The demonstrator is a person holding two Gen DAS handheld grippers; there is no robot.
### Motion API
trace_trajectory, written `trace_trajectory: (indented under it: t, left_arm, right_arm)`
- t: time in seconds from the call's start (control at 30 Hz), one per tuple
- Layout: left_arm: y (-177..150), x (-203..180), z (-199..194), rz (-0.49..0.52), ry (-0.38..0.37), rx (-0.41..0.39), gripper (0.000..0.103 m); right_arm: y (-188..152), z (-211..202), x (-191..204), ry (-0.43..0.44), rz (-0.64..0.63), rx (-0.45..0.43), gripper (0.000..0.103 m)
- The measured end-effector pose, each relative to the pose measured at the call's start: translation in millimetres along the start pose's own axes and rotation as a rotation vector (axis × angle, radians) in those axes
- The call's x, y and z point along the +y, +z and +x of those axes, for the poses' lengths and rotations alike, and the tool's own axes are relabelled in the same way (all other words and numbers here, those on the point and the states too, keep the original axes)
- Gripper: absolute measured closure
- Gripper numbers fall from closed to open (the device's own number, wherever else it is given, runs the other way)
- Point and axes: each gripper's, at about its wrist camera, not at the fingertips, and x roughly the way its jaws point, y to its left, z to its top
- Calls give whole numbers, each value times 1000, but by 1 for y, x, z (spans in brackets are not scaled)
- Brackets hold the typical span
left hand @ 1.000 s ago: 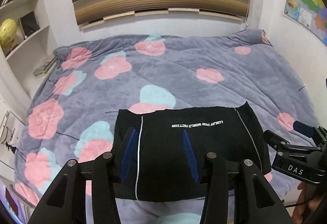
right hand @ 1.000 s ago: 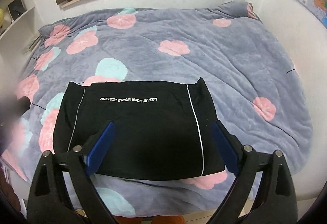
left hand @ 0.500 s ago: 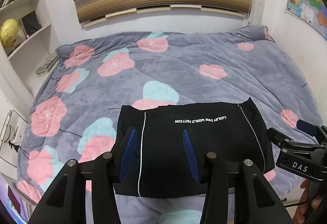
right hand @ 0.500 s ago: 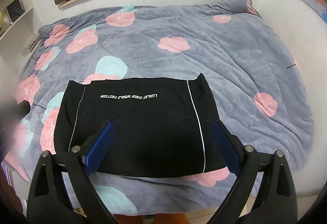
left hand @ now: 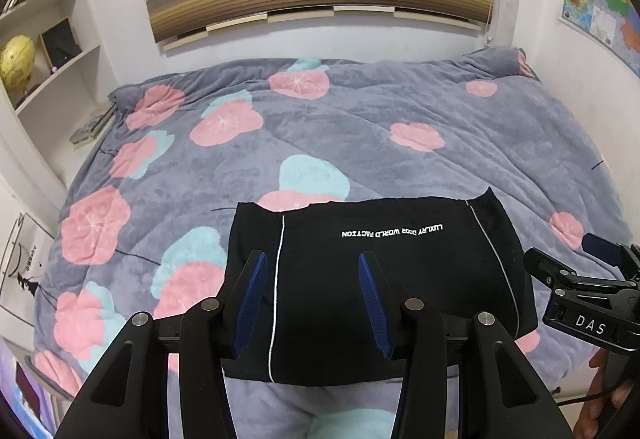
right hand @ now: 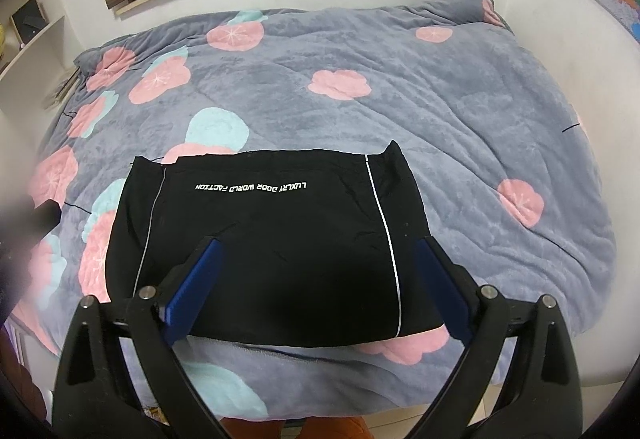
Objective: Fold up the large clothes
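A black garment (left hand: 400, 279) (right hand: 280, 239) with thin white piping and a line of white lettering lies folded into a flat rectangle near the front edge of the bed. My left gripper (left hand: 312, 267) hovers above its left part, open, with nothing between the blue pads. Over the garment's right half hangs my right gripper (right hand: 320, 251), jaws spread wide and empty. In the left wrist view the right gripper's body (left hand: 584, 295) shows at the right edge, held by a hand.
The bed carries a grey blanket (left hand: 360, 143) (right hand: 440, 87) with pink and teal flowers. White shelves (left hand: 48, 51) with books and a yellow globe stand at the left. A striped blind hangs on the far wall, a map on the right wall.
Both grippers have stayed over the folded garment. The view has shifted only slightly, with the garment sitting a little lower in the left wrist frame.
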Motion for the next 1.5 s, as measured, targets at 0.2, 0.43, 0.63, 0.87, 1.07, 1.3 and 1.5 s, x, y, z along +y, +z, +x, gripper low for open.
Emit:
trace_trajectory:
  t: [0.2, 0.43, 0.63, 0.87, 1.07, 1.3, 1.5]
  left_arm:
    - [0, 0, 2, 2, -1, 7, 54]
    - [0, 1, 4, 3, -1, 12, 54]
    - [0, 4, 10, 6, -20, 28, 54]
    - [2, 3, 12, 18, 12, 7, 54]
    - [5, 3, 16, 20, 5, 16, 54]
    - [8, 6, 22, 7, 43, 16, 54]
    - [13, 25, 26, -49, 102, -37, 54]
  right_arm:
    - [-1, 0, 2, -4, 3, 0, 7]
    - [-1, 2, 2, -2, 2, 7, 7]
    - [-1, 5, 2, 0, -2, 12, 7]
    - [0, 9, 4, 6, -7, 19, 6]
    - [3, 13, 5, 6, -9, 26, 6]
    - [5, 15, 5, 13, -8, 24, 6]
    - [4, 16, 10, 0, -13, 18, 6]
